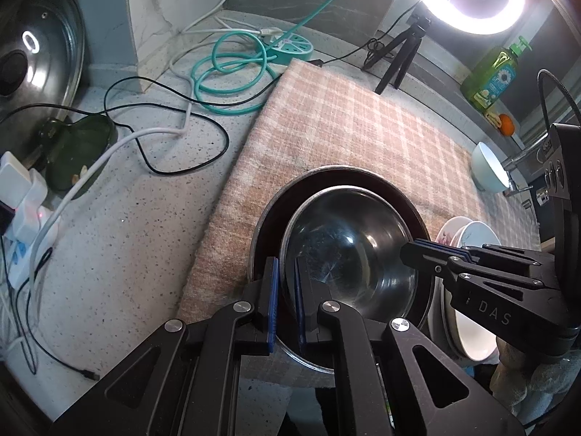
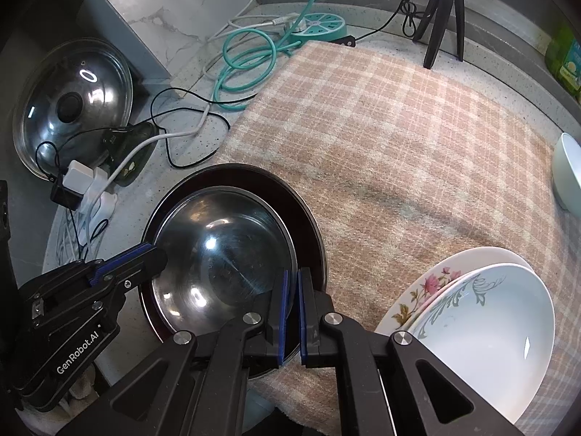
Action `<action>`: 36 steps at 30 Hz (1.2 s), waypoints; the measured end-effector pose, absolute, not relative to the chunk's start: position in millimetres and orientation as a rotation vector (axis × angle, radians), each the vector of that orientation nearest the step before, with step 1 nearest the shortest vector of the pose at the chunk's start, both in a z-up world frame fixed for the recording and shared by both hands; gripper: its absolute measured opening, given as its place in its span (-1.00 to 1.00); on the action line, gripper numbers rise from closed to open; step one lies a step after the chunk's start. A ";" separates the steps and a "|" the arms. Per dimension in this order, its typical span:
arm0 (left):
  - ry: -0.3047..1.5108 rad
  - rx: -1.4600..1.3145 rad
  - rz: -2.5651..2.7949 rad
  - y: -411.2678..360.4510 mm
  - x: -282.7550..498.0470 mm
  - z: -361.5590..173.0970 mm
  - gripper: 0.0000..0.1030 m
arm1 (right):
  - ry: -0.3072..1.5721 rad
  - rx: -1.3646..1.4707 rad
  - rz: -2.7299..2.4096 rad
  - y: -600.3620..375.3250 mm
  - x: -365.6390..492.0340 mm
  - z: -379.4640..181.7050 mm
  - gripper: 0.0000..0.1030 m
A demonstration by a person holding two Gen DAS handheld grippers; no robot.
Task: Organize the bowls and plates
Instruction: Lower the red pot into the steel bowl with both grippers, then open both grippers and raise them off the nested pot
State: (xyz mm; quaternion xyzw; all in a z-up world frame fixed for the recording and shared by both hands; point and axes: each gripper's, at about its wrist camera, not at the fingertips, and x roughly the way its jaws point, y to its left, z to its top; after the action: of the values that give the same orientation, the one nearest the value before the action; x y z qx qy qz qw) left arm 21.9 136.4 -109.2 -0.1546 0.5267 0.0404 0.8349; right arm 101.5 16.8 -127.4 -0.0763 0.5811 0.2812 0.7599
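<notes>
Currently left gripper (image 1: 287,301) and right gripper (image 2: 291,312) each pinch opposite rims of the steel bowl (image 2: 221,254), lower centre, nested in a dark pan (image 2: 308,218); uneven lift risks slipping.

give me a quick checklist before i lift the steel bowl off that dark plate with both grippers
1. Left gripper straddles the rim of the shiny stainless steel bowl: ok.
2. Right gripper straddles the opposite rim: ok.
3. Pads fully clamped on the rim: cannot tell; a narrow gap shows on both.
4. Bowl sits nested inside the dark round metal-rimmed plate: ok.
5. Plate would stay down when the bowl rises: cannot tell.
6. Bare room on the pink plaid cloth beyond the white floral plates: ok.
</notes>
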 end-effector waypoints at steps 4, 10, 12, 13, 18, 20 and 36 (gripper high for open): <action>1.124 -0.327 0.080 137.3 22.6 -109.7 -0.87 | 1.267 -0.174 0.619 18.1 100.8 -126.4 -0.85; 1.134 -0.327 0.069 137.6 24.3 -110.6 -0.86 | 1.262 -0.181 0.630 18.2 101.7 -124.9 -0.85; 1.132 -0.329 0.071 138.1 24.3 -109.9 -0.81 | 1.256 -0.180 0.635 17.3 101.3 -122.6 -0.84; 1.127 -0.330 0.071 138.7 24.5 -108.3 -0.81 | 1.251 -0.180 0.635 16.8 101.0 -121.1 -0.84; 1.112 -0.322 0.062 136.6 27.1 -101.3 -0.79 | 1.236 -0.156 0.654 13.6 102.8 -110.7 -0.73; 1.110 -0.312 0.057 134.4 29.2 -99.4 -0.79 | 1.229 -0.153 0.661 12.5 103.0 -107.0 -0.73; 0.996 -0.342 -0.028 117.6 34.9 -50.2 -0.76 | 1.096 0.028 0.634 -86.3 106.7 -58.9 -0.70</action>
State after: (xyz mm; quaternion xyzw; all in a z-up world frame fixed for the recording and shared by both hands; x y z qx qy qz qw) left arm 34.9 117.6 -50.2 -0.1634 0.4752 -0.0134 0.8645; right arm 106.7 -86.3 -58.9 0.0129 0.5119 0.2960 0.8063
